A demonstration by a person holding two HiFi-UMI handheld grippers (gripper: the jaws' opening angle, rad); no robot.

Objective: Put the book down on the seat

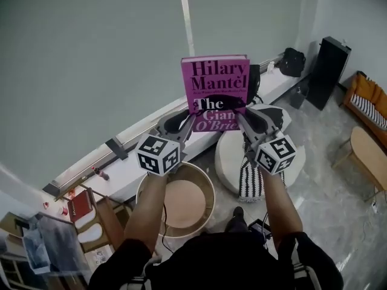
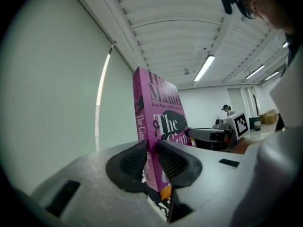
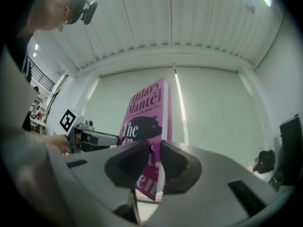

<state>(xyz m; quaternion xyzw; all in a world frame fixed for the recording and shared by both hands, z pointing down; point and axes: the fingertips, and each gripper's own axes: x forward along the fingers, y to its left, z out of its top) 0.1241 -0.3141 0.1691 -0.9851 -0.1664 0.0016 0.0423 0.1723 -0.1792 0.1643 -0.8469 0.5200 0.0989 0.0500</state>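
pink book [image 1: 214, 77] clamped between both grippers [image 1: 187, 119] [image 1: 243, 117]

You hold the book [image 1: 215, 83] upright between your left tool [image 1: 186, 118] and right tool [image 1: 243, 118]; stool [image 1: 207, 192] below, pouf [image 1: 230, 162] right of it.

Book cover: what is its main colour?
The book is magenta, clearest in the head view.

Glossy grey stone-look floor [image 1: 326, 180] carries everything. On it: round white-rimmed seat with tan top [image 1: 181, 207], top bare; just beside it a white round pouf [image 1: 230, 159] with a black-and-white striped cloth [image 1: 251, 183] draped over its front; tall black box [image 1: 329, 71] near the far corner; orange sofa [image 1: 363, 95] and oval light-wood table [image 1: 370, 156] at right.
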